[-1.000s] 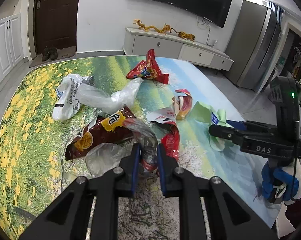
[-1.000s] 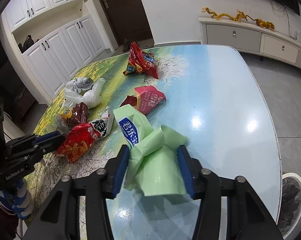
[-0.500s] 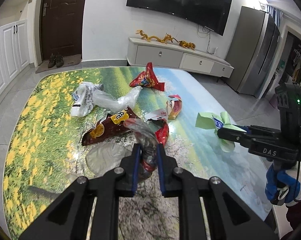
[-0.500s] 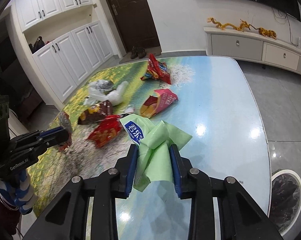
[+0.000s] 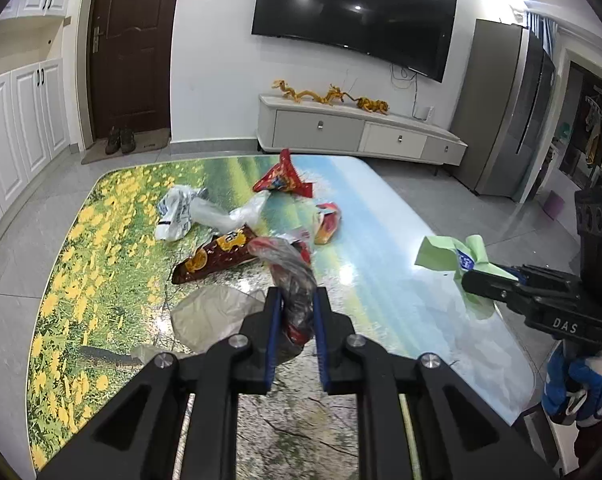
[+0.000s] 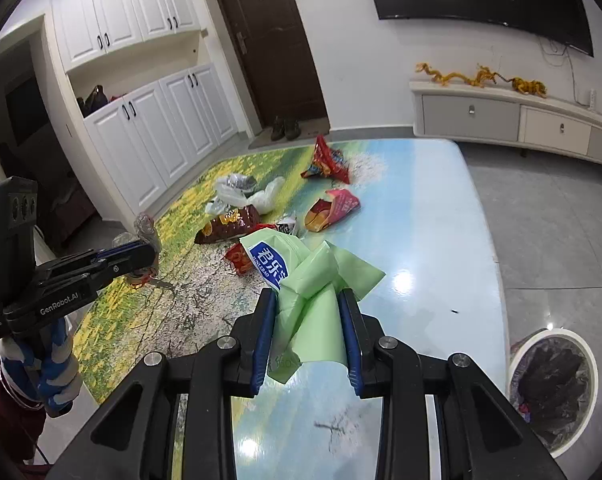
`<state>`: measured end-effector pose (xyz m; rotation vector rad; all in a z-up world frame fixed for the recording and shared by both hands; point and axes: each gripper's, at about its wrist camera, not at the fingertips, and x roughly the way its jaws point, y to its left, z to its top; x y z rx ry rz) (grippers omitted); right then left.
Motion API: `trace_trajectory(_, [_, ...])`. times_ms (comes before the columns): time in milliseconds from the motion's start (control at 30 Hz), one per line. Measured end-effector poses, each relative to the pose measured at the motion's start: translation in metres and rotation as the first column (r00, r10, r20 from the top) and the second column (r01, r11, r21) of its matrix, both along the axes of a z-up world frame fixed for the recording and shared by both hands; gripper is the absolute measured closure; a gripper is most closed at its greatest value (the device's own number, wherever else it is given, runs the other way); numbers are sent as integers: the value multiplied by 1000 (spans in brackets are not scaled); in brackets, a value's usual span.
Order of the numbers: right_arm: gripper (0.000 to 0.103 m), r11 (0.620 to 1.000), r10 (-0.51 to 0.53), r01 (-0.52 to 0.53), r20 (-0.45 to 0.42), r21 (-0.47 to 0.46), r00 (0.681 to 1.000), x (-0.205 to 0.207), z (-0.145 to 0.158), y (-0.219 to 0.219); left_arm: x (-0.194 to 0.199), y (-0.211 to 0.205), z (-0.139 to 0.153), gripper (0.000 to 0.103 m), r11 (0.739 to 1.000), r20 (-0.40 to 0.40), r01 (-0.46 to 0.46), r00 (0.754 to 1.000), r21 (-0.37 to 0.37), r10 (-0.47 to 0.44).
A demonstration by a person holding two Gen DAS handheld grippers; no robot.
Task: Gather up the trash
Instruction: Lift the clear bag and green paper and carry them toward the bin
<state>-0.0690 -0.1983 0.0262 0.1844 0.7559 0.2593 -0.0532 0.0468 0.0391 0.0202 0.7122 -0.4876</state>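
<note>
Right gripper (image 6: 307,330) is clamped on green wrapper (image 6: 321,276); left gripper (image 5: 295,316) on crumpled plastic wrapper (image 5: 289,272). Bin (image 6: 581,436) is seen low right, nearer the right hand.

A home living room is shown. A large curved television (image 5: 353,24) is mounted on a white wall above a low white media cabinet (image 5: 361,132) on which golden dragon figures (image 5: 329,94) are set. A dark wooden entrance door (image 5: 131,44) is seen with a pair of shoes (image 5: 120,140) left on a mat before it, and white built-in cupboards (image 6: 157,92) are fitted beside it. The floor is laid with grey tiles (image 6: 549,216).
</note>
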Motion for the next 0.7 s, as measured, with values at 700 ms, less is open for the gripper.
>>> trace_trajectory(700, [71, 977, -213, 209, 89, 50, 973, -63, 11, -98, -42, -117, 34, 88, 975, 114, 155, 978, 158, -174])
